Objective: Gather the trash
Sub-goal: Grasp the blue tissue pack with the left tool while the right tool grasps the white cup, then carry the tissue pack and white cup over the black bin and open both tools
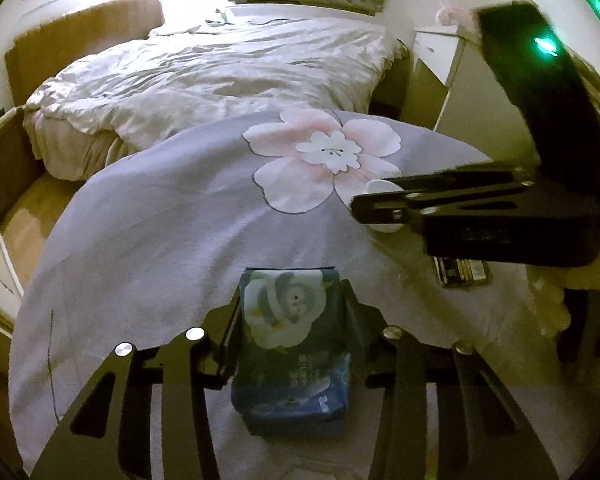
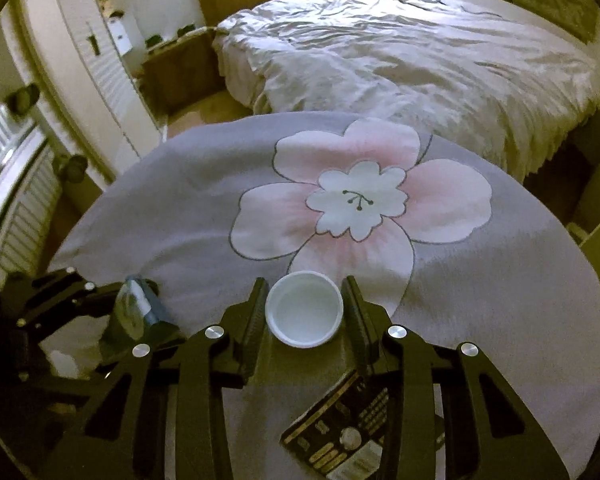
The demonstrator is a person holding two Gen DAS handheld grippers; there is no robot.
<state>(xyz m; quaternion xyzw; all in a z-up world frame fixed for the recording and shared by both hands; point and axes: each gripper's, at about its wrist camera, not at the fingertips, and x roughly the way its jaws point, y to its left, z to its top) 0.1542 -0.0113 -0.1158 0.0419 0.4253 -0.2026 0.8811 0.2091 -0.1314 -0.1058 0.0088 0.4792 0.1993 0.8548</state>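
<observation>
My left gripper (image 1: pixel 292 300) is shut on a blue tissue pack (image 1: pixel 290 344) with a white flower print, held over the grey cloth. In the right wrist view the left gripper (image 2: pixel 140 300) and the pack (image 2: pixel 134 312) show at lower left. My right gripper (image 2: pixel 304 292) has its fingers on both sides of a white paper cup (image 2: pixel 304 310) that stands open side up on the cloth; the fingers touch its rim. In the left wrist view the right gripper (image 1: pixel 380 208) comes in from the right with the cup (image 1: pixel 384 189) partly hidden behind it.
The grey cloth with a pink flower (image 2: pixel 360 204) covers a round table (image 1: pixel 160 220). A black remote control (image 2: pixel 340 436) lies under the right gripper, also seen in the left wrist view (image 1: pixel 460 272). A bed with a white duvet (image 1: pixel 220 72) stands behind. A radiator (image 2: pixel 16 184) is at left.
</observation>
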